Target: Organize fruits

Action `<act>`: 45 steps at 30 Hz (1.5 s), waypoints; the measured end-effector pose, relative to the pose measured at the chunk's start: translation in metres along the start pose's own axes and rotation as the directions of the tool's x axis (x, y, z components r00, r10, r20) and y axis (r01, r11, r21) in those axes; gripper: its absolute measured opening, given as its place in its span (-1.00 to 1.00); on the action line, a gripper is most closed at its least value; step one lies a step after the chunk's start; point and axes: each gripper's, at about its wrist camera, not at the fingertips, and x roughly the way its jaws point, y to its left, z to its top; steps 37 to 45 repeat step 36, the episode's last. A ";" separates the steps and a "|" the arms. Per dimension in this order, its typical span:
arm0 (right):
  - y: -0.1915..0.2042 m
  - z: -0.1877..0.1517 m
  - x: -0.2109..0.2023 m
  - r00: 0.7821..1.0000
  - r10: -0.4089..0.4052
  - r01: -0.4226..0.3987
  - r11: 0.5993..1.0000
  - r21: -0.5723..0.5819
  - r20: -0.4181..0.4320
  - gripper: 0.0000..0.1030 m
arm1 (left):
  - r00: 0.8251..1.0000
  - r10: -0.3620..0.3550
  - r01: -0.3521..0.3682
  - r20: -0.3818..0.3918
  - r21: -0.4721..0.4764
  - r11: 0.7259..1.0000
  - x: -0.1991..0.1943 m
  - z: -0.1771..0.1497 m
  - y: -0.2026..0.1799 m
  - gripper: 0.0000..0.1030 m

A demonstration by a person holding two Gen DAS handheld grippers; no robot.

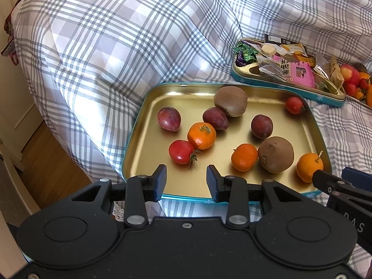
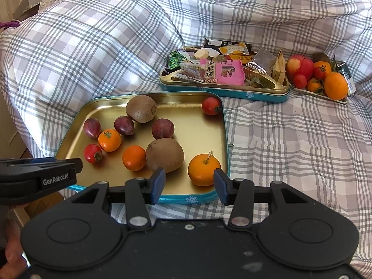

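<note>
A gold tin tray (image 1: 148, 125) (image 2: 200, 137) with a teal rim lies on the bed and holds two kiwis (image 1: 230, 101) (image 2: 165, 155), three purple plums (image 1: 169, 119), three mandarins (image 1: 201, 135) (image 2: 204, 169) and two tomatoes (image 1: 181, 151). My left gripper (image 1: 186, 182) is open and empty over the tray's near edge, just below a tomato. My right gripper (image 2: 190, 186) is open, its pads either side of the near-right mandarin, just short of it. The right gripper's tip shows in the left wrist view (image 1: 334, 183).
A second teal tin (image 2: 232, 90) (image 1: 279, 79) full of snack packets sits behind the tray. A white dish (image 2: 334, 99) at the far right holds an apple (image 2: 300, 66), oranges and tomatoes. Checked bedding (image 2: 93, 46) rises behind. Wooden floor (image 1: 46, 162) lies left.
</note>
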 end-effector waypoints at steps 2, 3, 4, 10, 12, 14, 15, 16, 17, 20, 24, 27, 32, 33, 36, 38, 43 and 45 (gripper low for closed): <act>0.000 0.000 0.000 1.000 0.000 0.000 1.000 -0.001 0.000 -0.06 | 1.000 -0.001 0.001 0.000 0.002 1.000 0.000 0.000 0.000 -0.10; 0.000 0.000 0.000 1.000 0.000 0.000 1.000 0.000 0.000 -0.06 | 1.000 -0.001 0.001 0.001 0.003 1.000 0.000 0.000 -0.001 -0.10; -0.001 0.000 0.000 1.000 0.000 0.000 1.000 -0.001 -0.001 -0.06 | 1.000 0.000 0.000 0.001 0.003 1.000 0.000 0.000 -0.001 -0.10; 0.000 0.000 0.000 1.000 0.002 -0.002 1.000 0.000 -0.001 -0.05 | 1.000 -0.003 0.003 -0.001 0.002 1.000 0.002 0.001 0.001 -0.10; 0.000 0.000 0.000 1.000 0.002 -0.002 1.000 0.000 -0.002 -0.05 | 1.000 -0.002 0.002 -0.003 0.006 1.000 0.002 0.001 0.001 -0.10; -0.001 0.000 0.002 1.000 0.002 -0.002 1.000 -0.002 -0.003 -0.05 | 1.000 -0.003 0.004 -0.007 0.008 1.000 0.002 0.001 0.000 -0.10; -0.001 0.000 0.003 1.000 0.001 -0.001 1.000 -0.002 -0.003 -0.05 | 1.000 -0.004 0.004 -0.008 0.008 1.000 0.002 0.001 0.000 -0.10; -0.001 0.000 0.003 1.000 0.002 -0.002 1.000 -0.002 -0.004 -0.05 | 1.000 -0.005 0.005 -0.009 0.008 1.000 0.003 0.001 0.000 -0.10; -0.001 0.000 0.003 1.000 0.003 -0.003 1.000 -0.002 -0.005 -0.05 | 1.000 -0.006 0.006 -0.011 0.008 1.000 0.003 0.001 0.000 -0.10; -0.001 0.000 0.004 1.000 0.003 -0.003 1.000 -0.003 -0.007 -0.05 | 1.000 -0.009 0.009 -0.013 0.011 1.000 0.003 0.000 0.000 -0.10; -0.001 0.000 0.003 1.000 0.003 -0.003 1.000 -0.002 -0.007 -0.05 | 1.000 -0.012 0.013 -0.017 0.014 1.000 0.004 0.000 0.000 -0.10; -0.001 -0.001 0.004 1.000 0.001 -0.001 1.000 -0.003 -0.008 -0.05 | 1.000 -0.012 0.012 -0.018 0.014 1.000 0.004 0.000 0.000 -0.10; -0.001 -0.002 0.004 1.000 0.001 -0.001 1.000 -0.004 -0.007 -0.05 | 1.000 -0.010 0.010 -0.018 0.013 1.000 0.004 0.000 0.000 -0.10; -0.001 -0.002 0.004 1.000 0.002 -0.002 1.000 -0.005 -0.007 -0.05 | 1.000 -0.008 0.008 -0.017 0.013 1.000 0.004 0.000 0.000 -0.10; -0.001 -0.002 0.004 1.000 0.005 -0.005 1.000 -0.004 -0.008 -0.05 | 1.000 -0.003 0.003 -0.012 0.014 1.000 0.004 0.000 0.000 -0.10; -0.001 -0.002 0.004 1.000 0.005 -0.005 1.000 -0.004 -0.008 -0.05 | 1.000 -0.003 0.003 -0.012 0.014 1.000 0.004 0.000 0.000 -0.10; -0.001 -0.002 0.004 1.000 0.005 -0.005 1.000 -0.004 -0.008 -0.05 | 1.000 -0.003 0.003 -0.012 0.014 1.000 0.004 0.000 0.000 -0.10; -0.001 -0.002 0.004 1.000 0.005 -0.005 1.000 -0.004 -0.008 -0.05 | 1.000 -0.003 0.003 -0.012 0.014 1.000 0.004 0.000 0.000 -0.10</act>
